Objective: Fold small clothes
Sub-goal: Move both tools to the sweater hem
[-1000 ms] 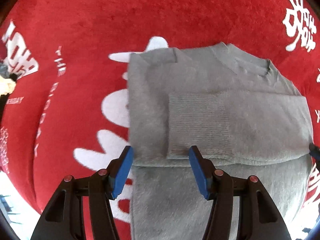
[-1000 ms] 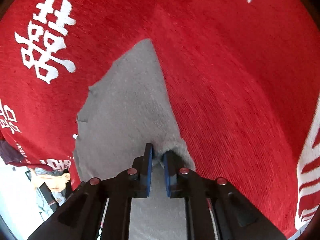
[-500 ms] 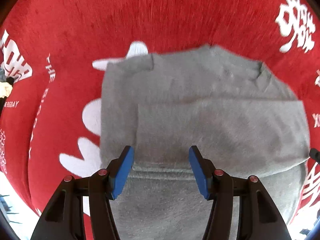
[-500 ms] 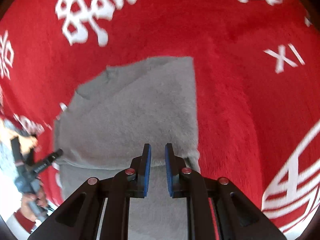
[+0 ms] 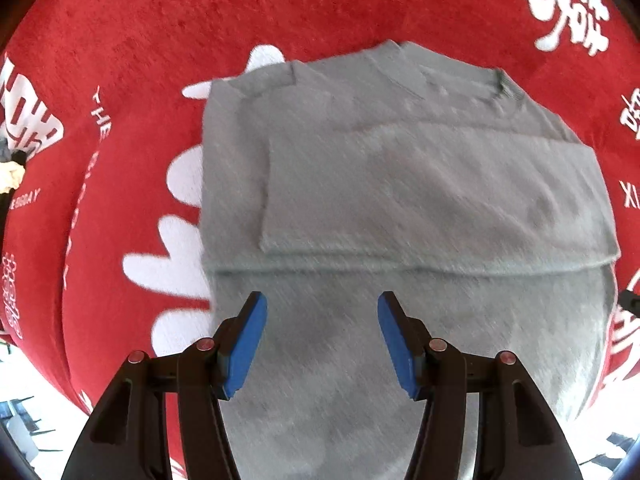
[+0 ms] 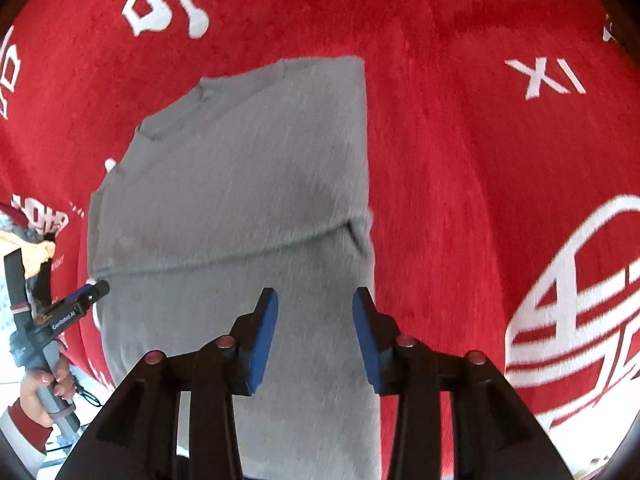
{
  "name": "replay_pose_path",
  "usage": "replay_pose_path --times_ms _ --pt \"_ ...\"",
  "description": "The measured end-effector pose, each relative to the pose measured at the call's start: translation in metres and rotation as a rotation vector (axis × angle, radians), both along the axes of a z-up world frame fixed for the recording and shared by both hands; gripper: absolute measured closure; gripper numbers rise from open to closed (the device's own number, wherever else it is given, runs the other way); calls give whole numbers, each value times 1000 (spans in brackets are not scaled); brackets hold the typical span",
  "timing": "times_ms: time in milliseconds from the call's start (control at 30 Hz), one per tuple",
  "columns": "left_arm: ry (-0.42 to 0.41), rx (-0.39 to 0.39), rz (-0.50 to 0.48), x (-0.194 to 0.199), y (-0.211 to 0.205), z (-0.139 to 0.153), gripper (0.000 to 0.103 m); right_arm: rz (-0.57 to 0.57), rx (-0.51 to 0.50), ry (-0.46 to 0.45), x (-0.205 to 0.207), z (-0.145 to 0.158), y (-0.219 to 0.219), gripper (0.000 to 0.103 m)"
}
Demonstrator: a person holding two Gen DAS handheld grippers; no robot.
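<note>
A small grey sweater (image 5: 400,200) lies flat on the red cloth, neckline at the far edge and both sleeves folded across the chest. My left gripper (image 5: 320,336) hangs open above the sweater's lower body, nothing between its blue pads (image 5: 248,336). In the right wrist view the same grey sweater (image 6: 240,200) fills the middle. My right gripper (image 6: 314,332) hovers over its right side below the folded sleeve edge; its jaws are opening and nothing is between them. The left gripper (image 6: 94,292) pokes in at the left of that view, held by a hand (image 6: 40,384).
A red cloth (image 5: 360,8) with white characters and shapes covers the whole table. Its edge and a pale floor show at the lower left corner (image 5: 24,420). Bundled clothes (image 6: 24,240) sit at the far left beyond the cloth.
My right gripper let go of the sleeve fold, opened, rose and rolled. The left gripper slid back toward the sweater's hem, still open.
</note>
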State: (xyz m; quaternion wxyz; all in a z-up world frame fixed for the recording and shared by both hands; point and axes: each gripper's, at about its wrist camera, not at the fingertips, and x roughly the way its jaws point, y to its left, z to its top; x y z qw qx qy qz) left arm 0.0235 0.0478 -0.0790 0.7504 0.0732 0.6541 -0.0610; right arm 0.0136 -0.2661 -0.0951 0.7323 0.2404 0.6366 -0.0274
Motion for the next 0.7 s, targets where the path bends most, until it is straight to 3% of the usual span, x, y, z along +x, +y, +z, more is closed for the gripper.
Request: replay_pose_path --times_ms 133,400,700 --pt "35 -18 -17 -18 -11 3 44 13 12 24 -10 1 14 54" --pt "91 -19 -63 -47 -39 -1 44 62 33 65 -26 -6 37 53" --pt "142 -17 -66 -69 -79 -4 44 49 43 88 -35 -12 30 50"
